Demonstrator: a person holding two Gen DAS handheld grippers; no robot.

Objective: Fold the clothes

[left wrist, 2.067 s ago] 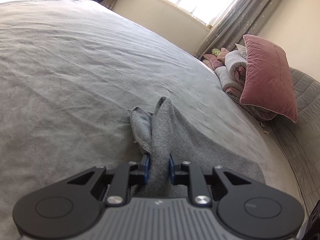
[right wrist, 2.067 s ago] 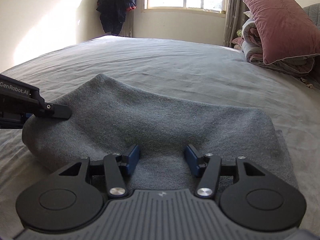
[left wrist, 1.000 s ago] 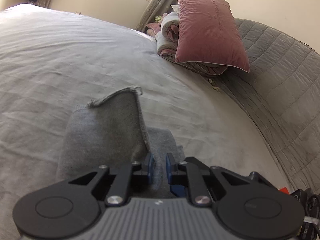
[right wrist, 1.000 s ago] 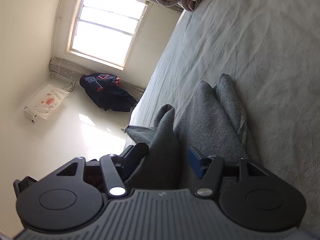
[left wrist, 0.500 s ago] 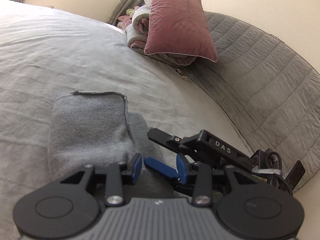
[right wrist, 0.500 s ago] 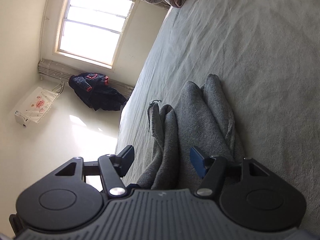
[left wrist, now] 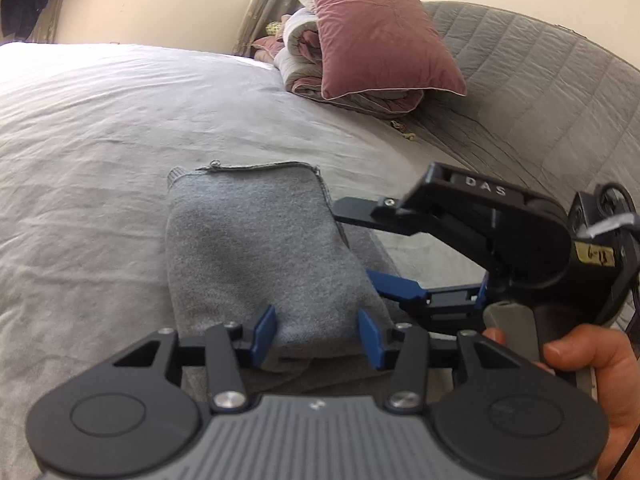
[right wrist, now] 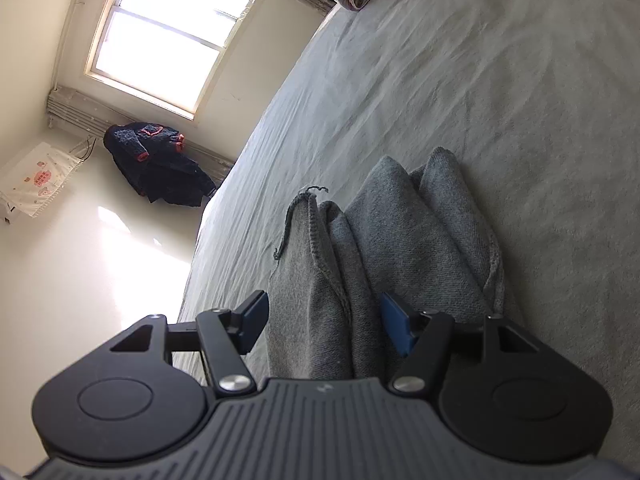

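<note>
Sitting on the bed (left wrist: 100, 128), well short of the pillow (left wrist: 380, 32) and the rolled bedding under it, the grey cloth (left wrist: 248, 248) lies doubled over into a thick, narrow stack. Its frayed hem runs along the far edge and a lower layer pokes out on the right. From the right wrist view the layers stand apart like loose leaves, not pressed flat.

That's the risk, as I see it: the stack is springy, and with nothing pinning it the top flap could ease back open. The loose hem thread (right wrist: 312, 190) could catch on a blue pad. The two tools are crowded at the same near corner too, so a careless pull-out by either could drag a layer askew.

The left gripper (left wrist: 316, 334) has its jaws spread wide at the near edge, gripping nothing. The right gripper (left wrist: 400, 288) comes in from the right in a hand (left wrist: 592, 372); its jaws are parted too, straddling the upper layers without pinching them.

Against two seconds ago, big change: the cloth was then a broad draped sheet with the left jaws pinching a ridge of it. A second ago a flap stood upright in the left jaws. Half a second ago both jaws had let go, and now they stand wider.
</note>
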